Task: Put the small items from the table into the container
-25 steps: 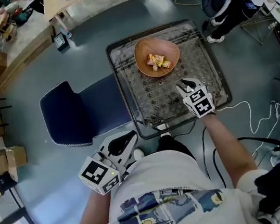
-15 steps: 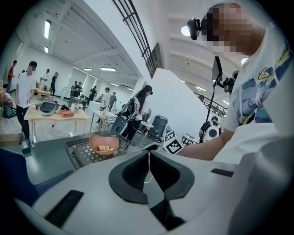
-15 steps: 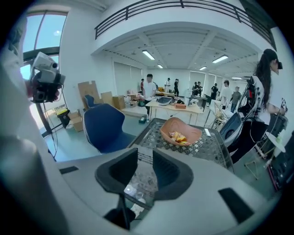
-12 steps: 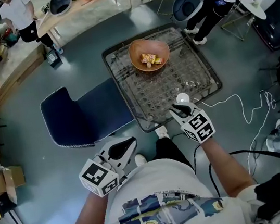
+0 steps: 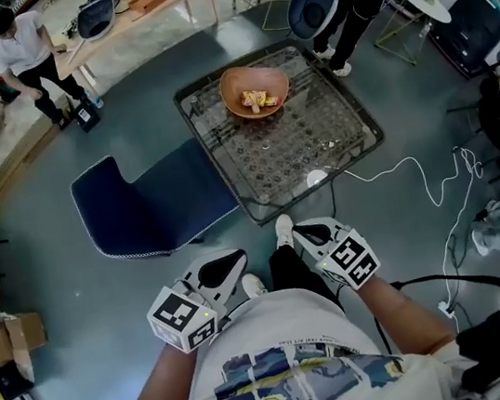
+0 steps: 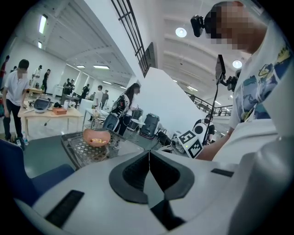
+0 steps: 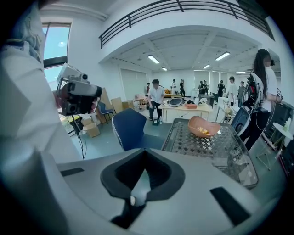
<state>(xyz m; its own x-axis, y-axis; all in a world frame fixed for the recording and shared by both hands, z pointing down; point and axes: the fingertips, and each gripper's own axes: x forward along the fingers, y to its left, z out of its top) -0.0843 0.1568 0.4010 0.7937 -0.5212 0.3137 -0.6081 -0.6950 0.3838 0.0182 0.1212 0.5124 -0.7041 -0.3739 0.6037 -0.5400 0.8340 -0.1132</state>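
Observation:
An orange bowl [image 5: 254,90] holding several yellow wrapped items [image 5: 253,101] stands at the far side of the metal mesh table [image 5: 316,141]. Both grippers hang close to my body, well short of the table. My left gripper [image 5: 227,262] is shut and empty, as the left gripper view confirms [image 6: 149,153]. My right gripper [image 5: 304,230] is shut too, with nothing between its jaws [image 7: 144,156]. The bowl also shows in the left gripper view [image 6: 96,137] and in the right gripper view [image 7: 203,126].
A blue chair [image 5: 143,207] stands left of the table. A white round thing [image 5: 317,177] sits at the table's near edge, and a white cable [image 5: 426,185] trails across the floor to the right. People and a wooden desk [image 5: 144,8] are at the back. Cardboard boxes [image 5: 8,336] lie at the left.
My right gripper has drawn back from over the table's near edge towards my body, and its jaws have shut. My left gripper has shifted a little, staying by my body.

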